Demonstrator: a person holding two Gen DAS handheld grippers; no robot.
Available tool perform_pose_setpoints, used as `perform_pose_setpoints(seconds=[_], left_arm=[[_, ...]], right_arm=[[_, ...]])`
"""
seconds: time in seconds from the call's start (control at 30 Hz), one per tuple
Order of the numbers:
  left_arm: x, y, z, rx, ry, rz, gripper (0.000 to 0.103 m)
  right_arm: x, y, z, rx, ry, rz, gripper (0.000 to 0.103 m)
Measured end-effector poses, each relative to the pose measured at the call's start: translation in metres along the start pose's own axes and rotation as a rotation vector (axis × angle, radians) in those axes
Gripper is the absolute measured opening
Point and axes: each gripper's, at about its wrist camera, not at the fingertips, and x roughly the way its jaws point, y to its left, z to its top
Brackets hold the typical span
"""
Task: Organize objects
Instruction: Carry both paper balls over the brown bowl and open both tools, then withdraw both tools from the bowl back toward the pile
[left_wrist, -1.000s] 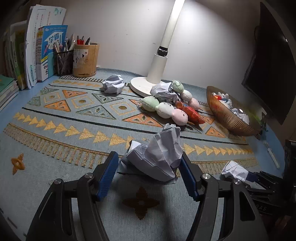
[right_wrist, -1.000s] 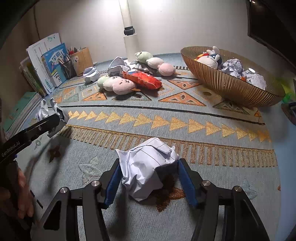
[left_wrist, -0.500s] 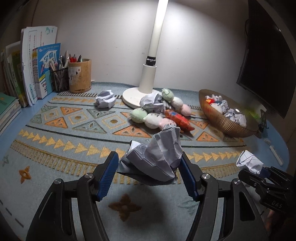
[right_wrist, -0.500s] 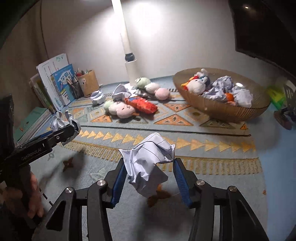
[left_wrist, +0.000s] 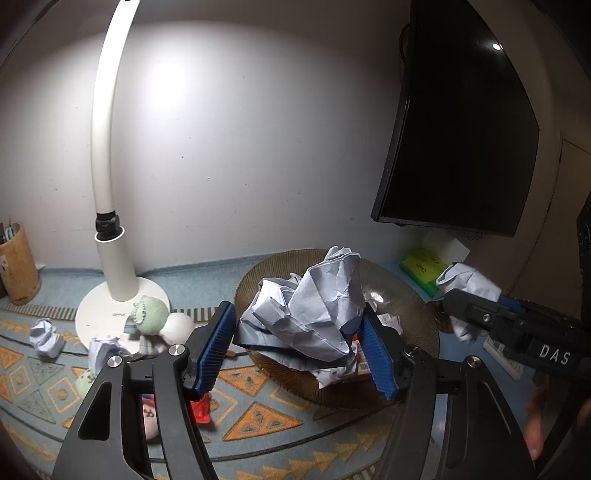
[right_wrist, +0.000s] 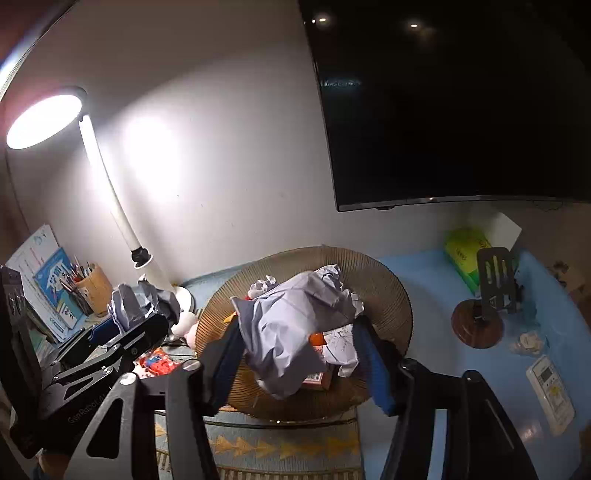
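Note:
A crumpled white paper ball (left_wrist: 310, 306) sits between the blue pads of my left gripper (left_wrist: 299, 314), above the brown woven basket (left_wrist: 413, 295). The jaws are opening, and the left pad stands just off the paper. My right gripper (right_wrist: 297, 325) hangs over the same basket (right_wrist: 384, 288), its jaws opening wide. A second paper ball (right_wrist: 284, 325) leans on its left pad, with a gap to the right pad. The basket holds more crumpled paper and small toys. Each gripper shows in the other's view: the right (left_wrist: 461, 302), the left (right_wrist: 147, 317).
A white desk lamp (left_wrist: 107, 184) stands left of the basket, with plush toys (left_wrist: 151, 314) and two loose paper balls (left_wrist: 46, 332) by its base. A dark monitor (left_wrist: 461, 129) hangs on the wall. A green tissue box (left_wrist: 424, 266), phone stand (right_wrist: 491, 295) and remote (right_wrist: 550, 387) lie to the right.
Both grippers rose from the patterned mat and swung over to the basket with their paper balls. Both pairs of jaws have widened, the right far more.

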Motion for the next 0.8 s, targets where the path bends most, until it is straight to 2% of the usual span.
perform_pose_setpoints(seconds=[0.03,0.07,0.13,0.2,0.4,0.43,0.5,0.57,0.67,0.73,0.8], left_arm=[[0.01,0.002,-0.001,-0.018,0.02,-0.011,0.088],[0.018,0.006,-0.003,-0.042,0.05,-0.008,0.093],[0.025,0.02,-0.012,-0.098,0.101,-0.028,0.093],[0.017,0.037,-0.028,-0.144,0.13,-0.029,0.093],[-0.057,0.082,-0.071,-0.184,0.108,0.061,0.095],[-0.071,0.089,-0.078,-0.193,0.1,0.075,0.098],[-0.095,0.107,-0.091,-0.218,0.081,0.115,0.1],[-0.11,0.122,-0.107,-0.239,0.068,0.184,0.1],[-0.115,0.141,-0.13,-0.255,0.1,0.247,0.1],[-0.114,0.148,-0.144,-0.245,0.114,0.279,0.1],[-0.114,0.152,-0.148,-0.261,0.135,0.29,0.1]], right_arm=[[0.01,-0.002,-0.002,0.001,0.007,-0.016,0.079],[0.018,-0.004,-0.006,0.003,0.024,-0.045,0.079],[0.029,-0.01,-0.021,0.024,0.077,-0.06,0.079],[0.027,-0.013,-0.038,0.056,0.098,-0.016,0.08],[-0.01,0.015,-0.07,0.075,0.094,0.093,0.081],[-0.016,0.024,-0.077,0.078,0.092,0.119,0.084],[-0.023,0.042,-0.097,0.112,0.089,0.156,0.103],[-0.015,0.062,-0.126,0.128,0.127,0.192,0.103],[0.004,0.09,-0.161,0.073,0.184,0.149,0.103],[0.007,0.106,-0.172,-0.009,0.167,0.079,0.103],[0.003,0.121,-0.174,-0.095,0.127,0.046,0.103]])
